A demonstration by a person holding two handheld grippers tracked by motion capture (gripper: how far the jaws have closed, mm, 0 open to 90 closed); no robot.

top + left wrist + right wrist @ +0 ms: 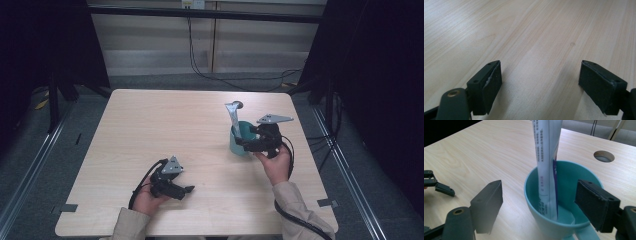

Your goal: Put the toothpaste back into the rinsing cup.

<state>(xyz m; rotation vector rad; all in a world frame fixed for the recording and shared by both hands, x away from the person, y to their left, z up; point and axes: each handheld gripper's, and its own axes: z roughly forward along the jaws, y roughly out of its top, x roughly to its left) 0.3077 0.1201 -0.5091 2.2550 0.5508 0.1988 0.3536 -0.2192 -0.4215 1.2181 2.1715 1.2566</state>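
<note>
A teal cup (574, 173) (239, 141) stands on the right half of the wooden table (165, 125). In it a white and blue toothpaste tube (547, 157) (232, 116) stands upright, rising well above the rim. My right gripper (540, 195) (246, 142) is open at the cup's near side, one jaw on each side of it, neither touching. Its handle is held by a hand (276, 165). My left gripper (540, 75) (188, 189) is open near the table's front left, just above bare wood, with nothing between its jaws. It also appears far off as the left gripper (439, 186).
A round cable hole (604, 156) (238, 105) lies in the table just behind the cup. Black frame posts and cables stand on the floor beyond the far edge. Bare wood spreads across the table's left and middle.
</note>
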